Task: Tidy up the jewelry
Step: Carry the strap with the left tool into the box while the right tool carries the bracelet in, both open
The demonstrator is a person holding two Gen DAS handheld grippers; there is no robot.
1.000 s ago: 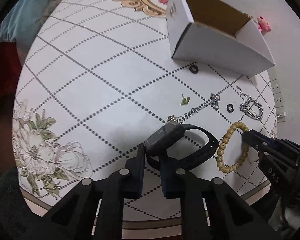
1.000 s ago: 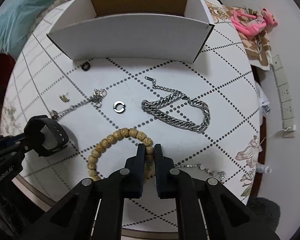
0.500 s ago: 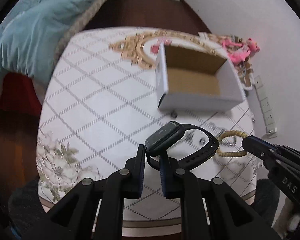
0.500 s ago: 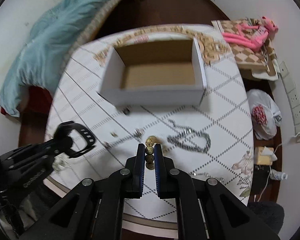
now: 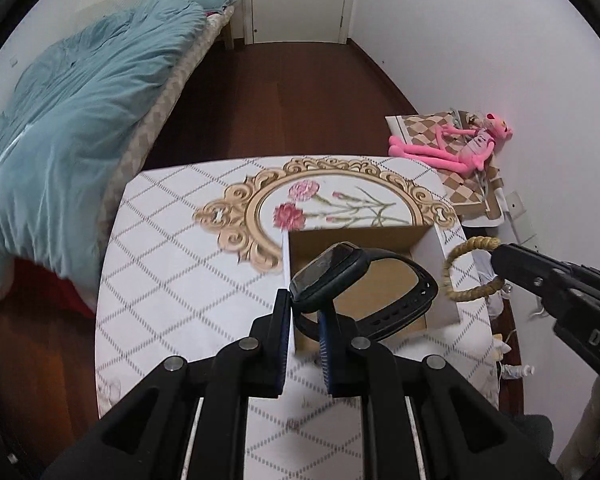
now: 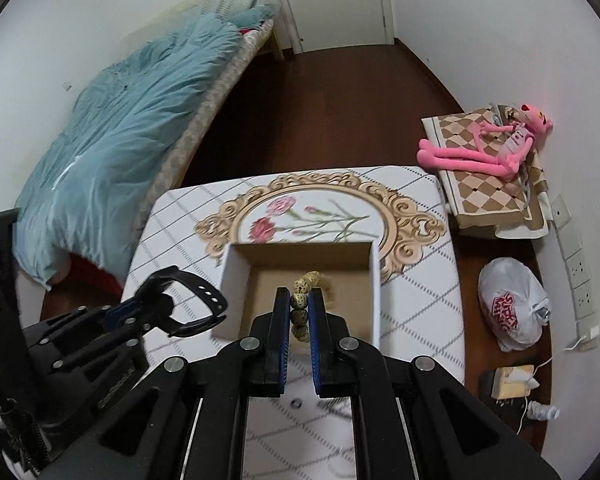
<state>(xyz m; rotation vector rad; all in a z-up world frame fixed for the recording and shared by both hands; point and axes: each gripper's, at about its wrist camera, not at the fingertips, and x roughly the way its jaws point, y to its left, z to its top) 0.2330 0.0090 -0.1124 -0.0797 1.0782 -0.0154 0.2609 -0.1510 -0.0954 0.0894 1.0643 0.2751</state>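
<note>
Above the white diamond-patterned table (image 6: 420, 280), left gripper (image 5: 305, 314) clamps the black rubber-strapped smartwatch (image 5: 340, 276) and right gripper (image 6: 299, 312) pinches the tan wooden bead bracelet (image 6: 308, 284), both held over the open white cardboard box (image 6: 236, 280) ahead, probably for dropping inside.

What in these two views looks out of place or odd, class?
Little on the table itself. A small ring lies loose near the right gripper, outside the cardboard box. Beyond the table, a pink plush toy sprawls across a checkered box, with a plastic bag on the floor.
</note>
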